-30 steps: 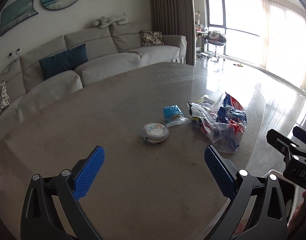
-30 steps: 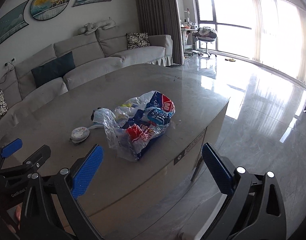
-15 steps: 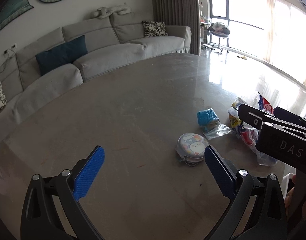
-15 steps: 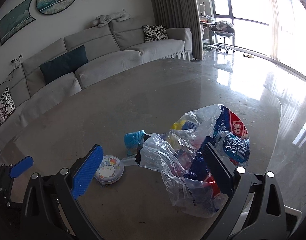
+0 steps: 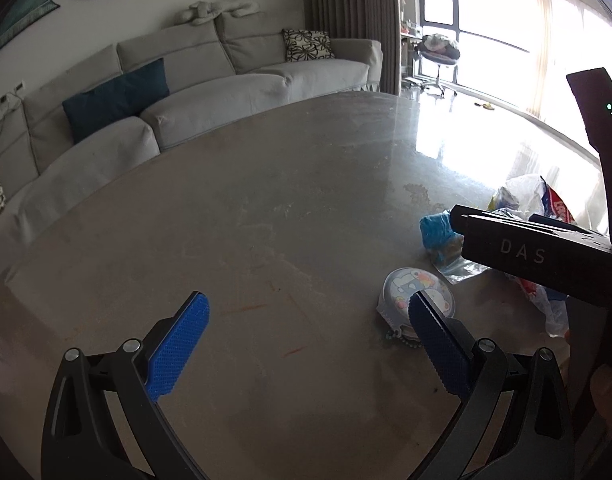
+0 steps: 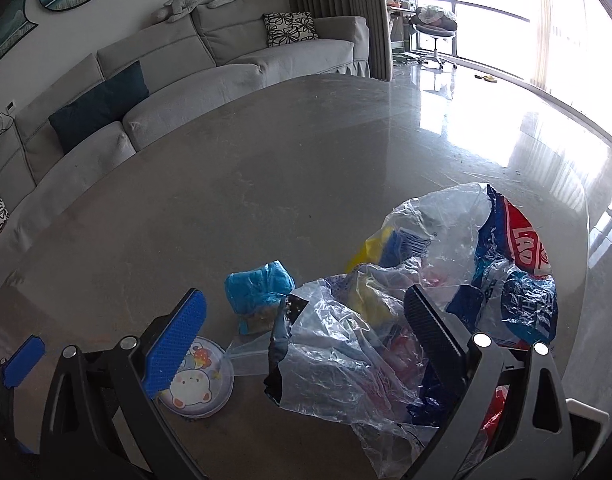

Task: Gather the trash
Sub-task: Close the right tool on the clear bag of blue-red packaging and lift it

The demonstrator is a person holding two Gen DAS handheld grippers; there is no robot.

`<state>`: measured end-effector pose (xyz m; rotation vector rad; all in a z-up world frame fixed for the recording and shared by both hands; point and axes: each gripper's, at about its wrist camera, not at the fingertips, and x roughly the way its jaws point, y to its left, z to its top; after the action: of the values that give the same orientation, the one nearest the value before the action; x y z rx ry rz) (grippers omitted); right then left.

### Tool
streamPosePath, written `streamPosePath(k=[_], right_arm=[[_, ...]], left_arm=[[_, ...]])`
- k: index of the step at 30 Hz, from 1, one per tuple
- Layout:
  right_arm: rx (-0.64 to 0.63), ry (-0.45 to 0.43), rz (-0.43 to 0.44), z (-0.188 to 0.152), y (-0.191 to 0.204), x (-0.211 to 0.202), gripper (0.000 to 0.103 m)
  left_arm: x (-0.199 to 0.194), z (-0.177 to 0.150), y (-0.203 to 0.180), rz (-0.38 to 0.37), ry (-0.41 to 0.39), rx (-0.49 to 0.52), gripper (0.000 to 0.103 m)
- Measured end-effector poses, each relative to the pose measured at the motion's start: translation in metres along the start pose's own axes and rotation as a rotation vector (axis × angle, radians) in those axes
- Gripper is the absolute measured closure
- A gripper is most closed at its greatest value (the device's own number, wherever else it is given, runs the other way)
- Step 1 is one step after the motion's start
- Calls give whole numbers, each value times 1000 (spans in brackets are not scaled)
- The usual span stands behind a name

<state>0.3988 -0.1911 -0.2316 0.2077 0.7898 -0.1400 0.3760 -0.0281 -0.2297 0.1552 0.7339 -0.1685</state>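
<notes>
A clear plastic bag (image 6: 426, 280) stuffed with colourful wrappers lies on the round grey table (image 6: 265, 184). My right gripper (image 6: 301, 320) is open just above the bag's near edge, the bag's crumpled mouth between its fingers. Left of the bag lie a crumpled blue wrapper (image 6: 257, 286) and a round lid with a cartoon print (image 6: 197, 384). My left gripper (image 5: 310, 328) is open over bare table, its right finger (image 5: 438, 344) in front of the round lid (image 5: 416, 294). The right gripper's black body (image 5: 538, 256) crosses the left wrist view and hides most of the bag (image 5: 522, 196).
A long grey sofa (image 5: 185, 92) with cushions curves behind the table. A glossy floor (image 6: 506, 120) and bright windows lie to the right, with a stool (image 6: 434, 24) by them. The table's near-right edge (image 6: 586, 404) is close to the bag.
Both grippers moved forward and lower over the table. The right one came in onto the bag's near edge. The left one drew up beside the round lid.
</notes>
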Motion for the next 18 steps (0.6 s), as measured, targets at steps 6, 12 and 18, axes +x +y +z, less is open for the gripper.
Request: streamPosePath(k=[6,12,18], right_arm=[[-32,72,-84,-3,6,22,5],[-47,113,-113,-8,6,35,5],[-58,134,-118,-12,8,43,5]], left_arm=[[2,0,2,-14,9,-6,5],[-1,-4,-5,-15,-1,21,5],[0,-8,-9,-14,8,22,5]])
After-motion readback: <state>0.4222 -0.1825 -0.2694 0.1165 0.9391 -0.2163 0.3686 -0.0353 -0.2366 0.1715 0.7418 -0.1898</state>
